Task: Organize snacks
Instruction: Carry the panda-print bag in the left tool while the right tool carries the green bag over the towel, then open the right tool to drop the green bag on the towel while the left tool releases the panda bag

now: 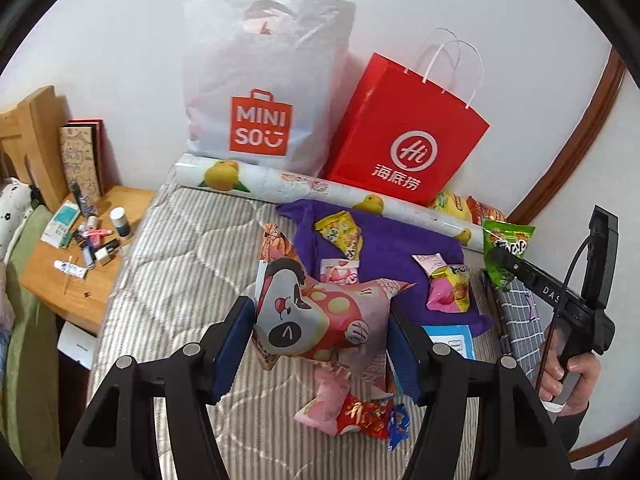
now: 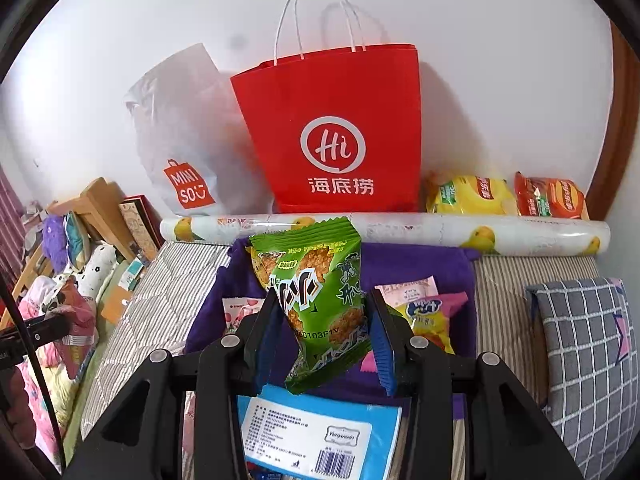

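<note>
The right gripper point(image 2: 320, 332) is clenching a green packet point(image 2: 316, 300) between its blue pads, the packet standing upright with its long axis running up toward the red bag point(image 2: 332, 128). That bag, standing open-mouthed against the wall, is lying straight ahead of and above the packet, and this looks like the relation the next move depends on: the packet would have to rise over the bag's rim before dropping in, if the bag is indeed where snacks are going. The left gripper point(image 1: 320, 332) is grasping a pink packet point(image 1: 316, 312) printed with a cartoon face, held crosswise between its pads, well left of and below the red bag, so the right hand is the nearer one. Between the grippers and the red bag, a fruit-printed roll point(image 2: 400, 228) is lying across the bed at the bag's foot, and a purple cloth point(image 1: 384, 248) in front of the roll is carrying several loose snacks. A white plastic bag point(image 1: 260, 92) is leaning just left of the red bag; a yellow packet point(image 2: 468, 194) and an orange packet point(image 2: 552, 198) are sitting just right of it. The red bag's string handles point(image 2: 312, 16) are standing above its mouth and could snag the packet.
</note>
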Demonstrator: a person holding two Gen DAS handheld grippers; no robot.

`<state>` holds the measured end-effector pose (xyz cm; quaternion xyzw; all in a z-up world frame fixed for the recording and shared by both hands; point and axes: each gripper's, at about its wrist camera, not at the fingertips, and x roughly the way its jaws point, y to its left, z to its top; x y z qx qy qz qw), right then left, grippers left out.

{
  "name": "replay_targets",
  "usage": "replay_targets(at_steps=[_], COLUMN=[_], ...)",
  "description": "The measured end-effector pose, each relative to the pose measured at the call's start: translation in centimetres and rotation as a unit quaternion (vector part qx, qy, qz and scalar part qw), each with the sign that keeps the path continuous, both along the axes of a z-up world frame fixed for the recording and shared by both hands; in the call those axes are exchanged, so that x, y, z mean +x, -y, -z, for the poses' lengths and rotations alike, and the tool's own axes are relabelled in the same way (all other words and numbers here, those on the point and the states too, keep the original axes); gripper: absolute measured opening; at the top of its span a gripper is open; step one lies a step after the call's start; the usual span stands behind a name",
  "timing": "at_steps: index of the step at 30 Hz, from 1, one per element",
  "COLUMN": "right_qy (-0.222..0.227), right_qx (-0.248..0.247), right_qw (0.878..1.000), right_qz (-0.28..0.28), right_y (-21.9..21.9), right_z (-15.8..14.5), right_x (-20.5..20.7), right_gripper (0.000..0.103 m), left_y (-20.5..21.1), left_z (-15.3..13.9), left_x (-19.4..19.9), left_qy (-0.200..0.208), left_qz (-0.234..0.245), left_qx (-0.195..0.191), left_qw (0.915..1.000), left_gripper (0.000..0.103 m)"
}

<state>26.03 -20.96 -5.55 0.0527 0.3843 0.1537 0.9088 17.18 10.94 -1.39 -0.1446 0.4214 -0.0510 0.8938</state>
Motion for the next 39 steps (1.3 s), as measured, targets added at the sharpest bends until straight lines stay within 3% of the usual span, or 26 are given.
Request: replay_targets(at_steps=[10,17,22,27,39], right_qy=[-0.012,-0.039,-0.059,-0.092,-0.140], right_qx=[0.005,0.020,0.026,0.001,-0.039], right_qw=[1.000,0.999,0.998,0.995,0.987], right_qz=[0.011,0.016,-0.006,-0.030,-0.061], right_y=[2.1,3.1,1.7,-0.9,-4.3], right_z=[0.5,2.6,4.3,7.0,12.0], right_x=[2.3,5.0,7.7,10.3,13.0], right_gripper=[0.042,0.042,0.042,0.042,0.042], left_y=[4.4,5.3,5.4,5.9,6.6], left_z=[1.0,3.2,4.6,6.3,9.0], left_x=[5.6,9.1,10.9,12.3,14.6], left_qy=[-0.002,-0.018,-0.028,-0.039,-0.059], left_qz=[0.056,0.065,0.067,0.079,0.101], left_qx=[0.014,0.003,-0.003,-0.006,-0.015], left_qw=[0.9983,0.9977,0.9974,0.9961,0.9930], left_gripper=[0.062,0.062,0.062,0.062,0.062])
